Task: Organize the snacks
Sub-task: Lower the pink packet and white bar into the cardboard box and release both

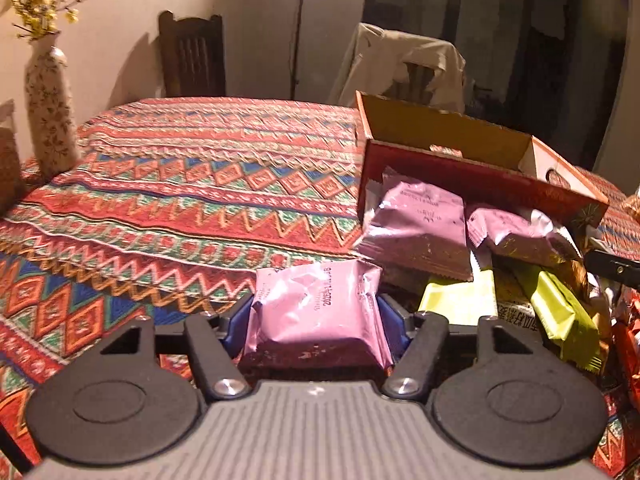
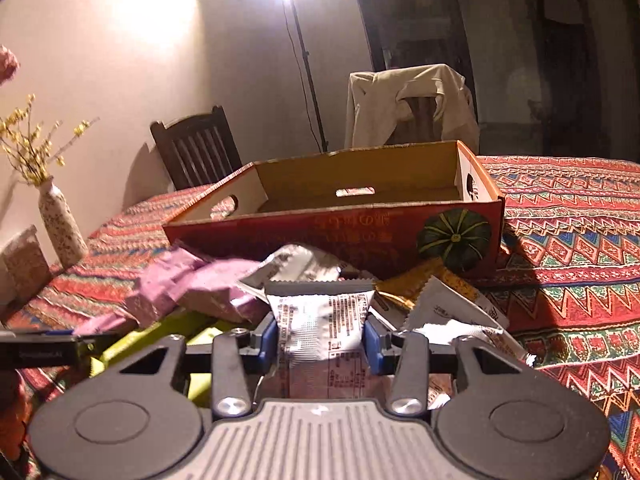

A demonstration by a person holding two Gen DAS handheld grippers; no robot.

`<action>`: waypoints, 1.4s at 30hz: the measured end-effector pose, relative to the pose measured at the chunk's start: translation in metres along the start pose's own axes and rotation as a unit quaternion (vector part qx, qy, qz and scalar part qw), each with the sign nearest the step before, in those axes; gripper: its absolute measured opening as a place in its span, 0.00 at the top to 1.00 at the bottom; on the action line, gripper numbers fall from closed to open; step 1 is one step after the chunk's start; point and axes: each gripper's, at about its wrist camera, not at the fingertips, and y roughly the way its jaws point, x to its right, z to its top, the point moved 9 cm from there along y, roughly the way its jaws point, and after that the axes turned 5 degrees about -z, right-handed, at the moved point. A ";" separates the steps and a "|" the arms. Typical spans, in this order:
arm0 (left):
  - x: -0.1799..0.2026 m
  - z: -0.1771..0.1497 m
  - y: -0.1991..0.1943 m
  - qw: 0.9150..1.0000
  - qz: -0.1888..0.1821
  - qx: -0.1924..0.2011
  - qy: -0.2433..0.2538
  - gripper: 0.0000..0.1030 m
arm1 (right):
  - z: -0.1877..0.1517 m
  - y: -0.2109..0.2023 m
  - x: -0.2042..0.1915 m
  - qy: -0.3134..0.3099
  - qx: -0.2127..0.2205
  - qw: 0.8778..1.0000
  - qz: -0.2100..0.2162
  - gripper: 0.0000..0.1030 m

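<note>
Glossy pink foil packet; crinkled silvery foil packet; matt corrugated cardboard box; rough woven cloth over the desk; glazed speckled ceramic vase; dark wooden chair

My left gripper has a grey ribbed body, with two round black discs flanking it. From silver screws beside that ribbed body, black link arms run forward to blue finger pads. My right gripper is built the same: grey ribbing, black discs and arms with triangular cut-outs, silver screws, blue pads.
</note>
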 end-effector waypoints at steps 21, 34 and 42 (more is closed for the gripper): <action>0.094 -0.034 -0.150 0.997 -0.011 0.069 0.025 0.36 | -0.047 -0.188 0.025 0.018 0.066 0.997 0.036 0.58; 0.114 0.008 -0.152 0.994 -0.028 0.093 0.053 0.36 | -0.030 -0.229 0.077 0.031 0.093 0.995 0.022 0.58; 0.120 0.122 -0.099 0.989 -0.086 0.084 0.085 0.35 | 0.084 -0.198 0.083 -0.015 0.116 0.992 0.043 0.58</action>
